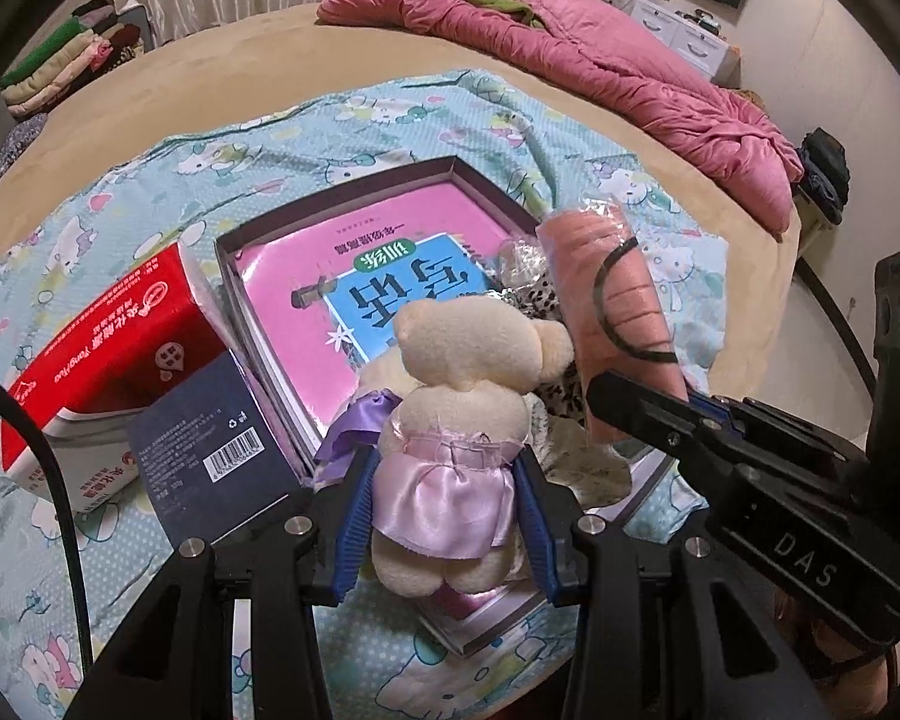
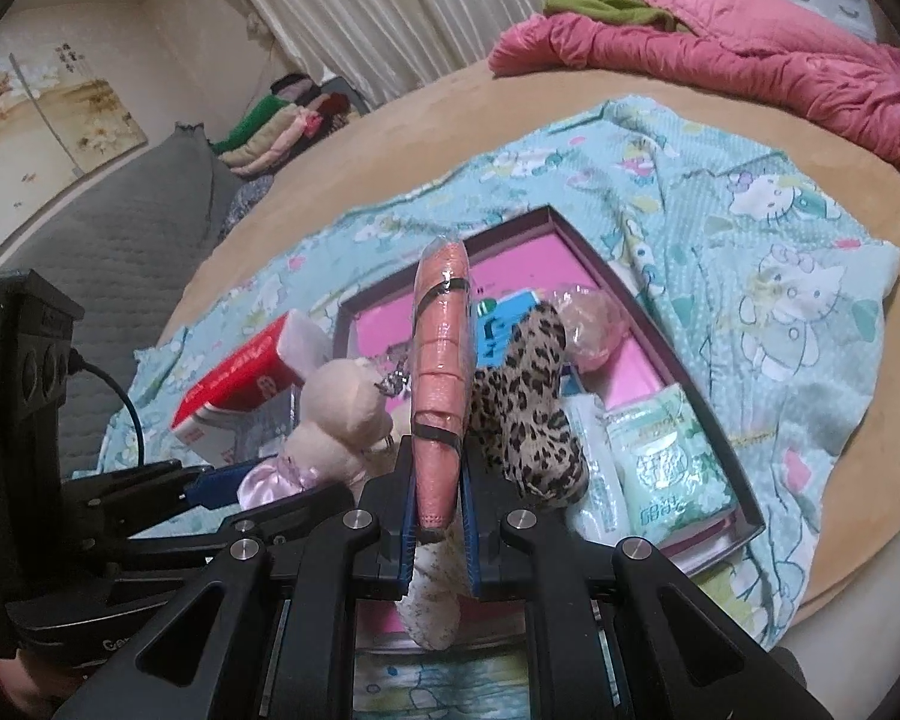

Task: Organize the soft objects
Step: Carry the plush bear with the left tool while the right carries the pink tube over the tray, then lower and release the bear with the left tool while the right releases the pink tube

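Two claws, each clamped on something soft.
Left claw (image 1: 444, 510) squeezes a fuzzy cream plush bear (image 1: 450, 420); right claw (image 2: 438, 510) pinches a ribbed salmon roll (image 2: 440, 372) at 12 o'clock.

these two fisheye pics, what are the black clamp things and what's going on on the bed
The black clamps are not a robot. A person carries one hand-held gripper in each hand, and a wide-angle camera on each looks out along its two fingers. That gives two views of one scene.

In the left view, the left hand-held gripper is shut on a cream plush doll in a pink satin dress. In the right view, the right hand-held gripper is shut on a salmon-pink roll wrapped in clear film with black bands.

Below them, on a Hello Kitty cloth spread over the bed, sits a shallow open box holding a pink book, a leopard-print item and a green tissue pack. A red carton lies beside the box.
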`<state>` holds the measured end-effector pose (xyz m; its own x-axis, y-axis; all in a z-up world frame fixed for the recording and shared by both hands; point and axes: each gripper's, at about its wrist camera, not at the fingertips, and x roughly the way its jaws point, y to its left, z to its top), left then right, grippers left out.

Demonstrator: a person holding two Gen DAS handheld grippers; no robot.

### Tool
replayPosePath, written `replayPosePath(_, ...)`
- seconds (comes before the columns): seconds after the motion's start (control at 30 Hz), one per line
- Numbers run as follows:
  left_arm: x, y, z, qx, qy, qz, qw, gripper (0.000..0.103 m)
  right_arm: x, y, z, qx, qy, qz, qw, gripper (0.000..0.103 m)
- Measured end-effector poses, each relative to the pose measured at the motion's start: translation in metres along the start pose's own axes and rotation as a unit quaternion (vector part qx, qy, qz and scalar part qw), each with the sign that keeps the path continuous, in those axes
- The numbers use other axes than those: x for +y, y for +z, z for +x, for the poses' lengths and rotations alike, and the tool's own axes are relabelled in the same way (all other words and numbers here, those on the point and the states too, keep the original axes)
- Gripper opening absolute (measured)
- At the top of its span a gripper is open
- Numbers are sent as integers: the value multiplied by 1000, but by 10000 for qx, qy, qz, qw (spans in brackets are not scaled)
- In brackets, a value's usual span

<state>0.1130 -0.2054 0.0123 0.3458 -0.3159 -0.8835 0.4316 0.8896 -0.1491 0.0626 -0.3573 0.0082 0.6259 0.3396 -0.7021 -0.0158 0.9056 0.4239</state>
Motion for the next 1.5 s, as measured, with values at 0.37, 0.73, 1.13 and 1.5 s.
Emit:
replayPosePath(0.37, 4, 2, 14, 169, -9, -44, 9998, 44, -9, -3, 17, 214, -73, 134, 9997, 15)
replayPosePath(0.73, 4, 4, 24, 248, -21, -67, 9997, 44, -20, -2, 18, 95, -314, 235, 9992, 17)
replayPosePath(1.13, -1, 8, 29, 282, -33, -36, 9996, 45, -20, 0, 7, -78, -402, 217, 9989, 31)
replayPosePath(1.5, -3, 10, 30, 311, -60, -50, 9995, 45, -17, 5, -9, -327, -588, 110, 9977, 43)
